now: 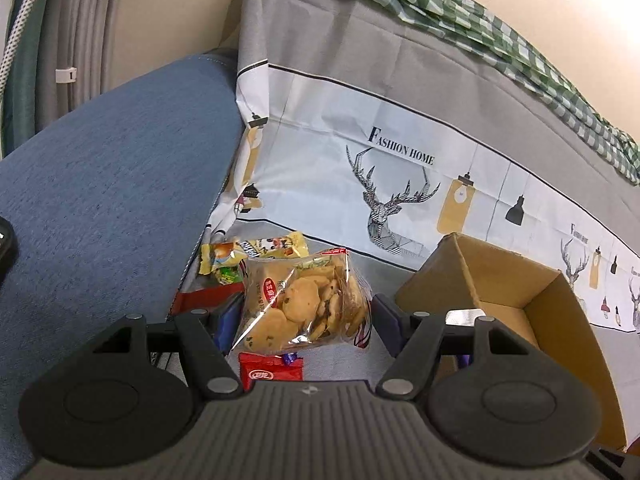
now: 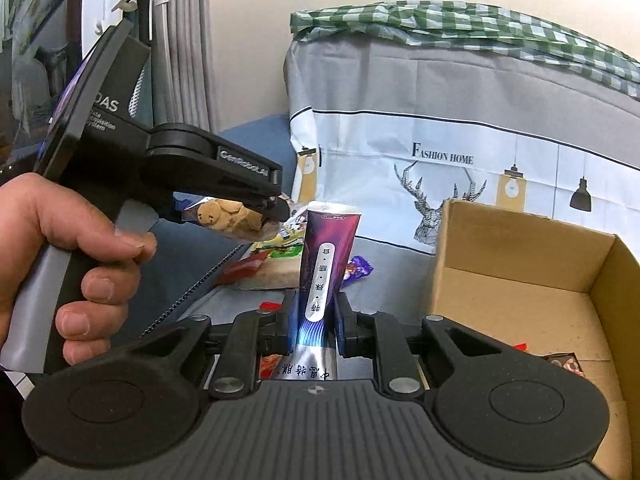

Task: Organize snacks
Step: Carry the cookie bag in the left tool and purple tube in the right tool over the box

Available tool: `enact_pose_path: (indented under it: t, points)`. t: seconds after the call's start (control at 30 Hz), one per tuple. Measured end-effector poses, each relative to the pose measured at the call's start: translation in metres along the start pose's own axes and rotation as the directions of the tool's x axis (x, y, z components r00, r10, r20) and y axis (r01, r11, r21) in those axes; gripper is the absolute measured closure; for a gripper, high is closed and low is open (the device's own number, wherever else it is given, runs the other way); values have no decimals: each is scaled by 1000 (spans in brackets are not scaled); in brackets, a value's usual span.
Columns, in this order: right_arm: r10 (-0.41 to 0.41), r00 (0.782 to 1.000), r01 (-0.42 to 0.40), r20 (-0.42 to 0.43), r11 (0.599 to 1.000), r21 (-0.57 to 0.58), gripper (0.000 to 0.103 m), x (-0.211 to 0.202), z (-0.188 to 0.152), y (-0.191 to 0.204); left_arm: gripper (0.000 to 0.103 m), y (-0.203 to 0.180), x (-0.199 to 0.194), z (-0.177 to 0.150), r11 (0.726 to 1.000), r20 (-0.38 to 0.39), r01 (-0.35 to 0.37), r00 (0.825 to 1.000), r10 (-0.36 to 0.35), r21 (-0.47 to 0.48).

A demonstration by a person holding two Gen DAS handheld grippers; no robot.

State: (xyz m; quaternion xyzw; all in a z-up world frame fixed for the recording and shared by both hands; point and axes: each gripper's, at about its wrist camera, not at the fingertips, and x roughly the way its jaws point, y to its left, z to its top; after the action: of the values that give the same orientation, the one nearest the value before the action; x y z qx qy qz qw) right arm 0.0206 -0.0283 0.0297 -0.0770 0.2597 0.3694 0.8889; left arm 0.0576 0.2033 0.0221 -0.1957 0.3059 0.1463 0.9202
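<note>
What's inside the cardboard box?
In the cardboard box, mostly bare floor shows, with a dark snack packet near its front. The right gripper hides the front corner, so more may lie there.

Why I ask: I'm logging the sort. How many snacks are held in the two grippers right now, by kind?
cookie bag: 1
purple packet: 1
Total: 2

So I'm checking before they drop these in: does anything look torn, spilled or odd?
Nothing stands out. The cookie bag in the left gripper and the purple packet in the right gripper look intact.
</note>
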Motion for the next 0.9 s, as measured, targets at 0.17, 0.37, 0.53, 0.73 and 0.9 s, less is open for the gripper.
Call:
enact_pose_path:
  t: [0.17, 0.37, 0.53, 0.73, 0.9]
  points:
    - [7, 1000, -8, 30, 1000, 18, 84, -6, 1, -11, 30, -8, -4, 0, 1000, 17, 6, 1000, -6, 16]
    - [7, 997, -9, 71, 1000, 26, 84, -21, 3, -27, 30, -17, -7, 0, 1000, 48, 1, 999, -1, 3]
    - [-15, 992, 9, 129, 999, 49, 84, -32, 5, -44, 30, -37, -22, -1, 1000, 144, 30, 989, -28, -8]
    - [-89, 975, 72, 203, 993, 88, 84, -46, 12, -69, 31, -84, -40, -6, 992, 237, 117, 964, -124, 42]
    - [-234, 950, 202, 208, 965, 167, 84, -52, 17, -102, 30, -130, -39, -15, 978, 254, 176, 946, -200, 113]
